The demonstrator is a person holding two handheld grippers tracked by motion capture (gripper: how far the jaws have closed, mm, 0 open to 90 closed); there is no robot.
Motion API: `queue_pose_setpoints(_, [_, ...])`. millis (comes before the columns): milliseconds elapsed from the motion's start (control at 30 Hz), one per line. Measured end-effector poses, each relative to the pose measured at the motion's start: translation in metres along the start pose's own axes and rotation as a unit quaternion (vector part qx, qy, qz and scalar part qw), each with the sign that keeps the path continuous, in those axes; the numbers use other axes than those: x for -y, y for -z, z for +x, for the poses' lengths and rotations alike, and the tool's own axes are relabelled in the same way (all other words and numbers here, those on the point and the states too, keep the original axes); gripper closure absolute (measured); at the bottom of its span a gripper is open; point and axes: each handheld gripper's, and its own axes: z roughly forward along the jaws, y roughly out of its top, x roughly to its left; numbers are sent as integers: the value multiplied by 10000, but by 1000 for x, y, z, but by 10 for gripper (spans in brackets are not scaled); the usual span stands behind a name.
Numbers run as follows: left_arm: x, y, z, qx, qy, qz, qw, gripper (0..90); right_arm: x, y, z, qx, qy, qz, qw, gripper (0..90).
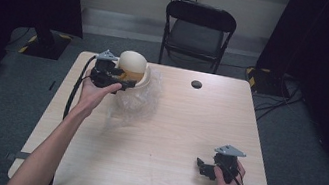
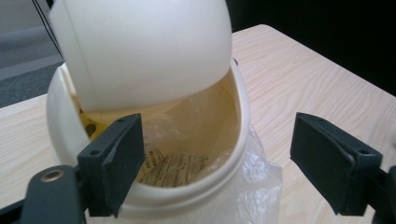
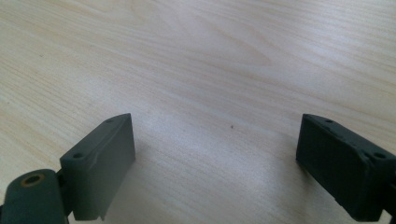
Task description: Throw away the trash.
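Note:
A small white bin [image 1: 143, 80] with a domed swing lid [image 1: 133, 61] stands at the table's far left, on crumpled clear plastic [image 1: 136, 100]. In the left gripper view the lid [image 2: 140, 46] is tipped back. It leaves the bin's mouth [image 2: 236, 140] open onto a clear liner and a printed paper [image 2: 173, 170]. My left gripper [image 1: 126, 81] is level at the bin's near side and open [image 2: 219, 140]. One jaw is at the rim's front and the other outside to the right, and neither presses on anything. My right gripper [image 1: 203, 166] rests open near the front right edge, with bare wood between its jaws [image 3: 215, 149].
A black folding chair [image 1: 198, 27] stands behind the wooden table [image 1: 172, 124]. A small black round disc [image 1: 197, 84] sits on the far middle of the tabletop. Dark curtains and cables flank the table on both sides.

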Motion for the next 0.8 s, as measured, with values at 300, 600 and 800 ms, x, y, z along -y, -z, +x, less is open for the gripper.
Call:
queue_pose_setpoints(300, [9,20,-10,56,-144,-148,9998,161,0,0,0,4,-4,2,10000,106])
queue_pose_setpoints(600, [18,34,-20,100,-304,-138,9994,163,0,0,0,4,-6,2,10000,106])
queue_pose_setpoints(800, [31,45,-30,26,-491,-7,9988,164,0,0,0,5,-5,1,10000,106])
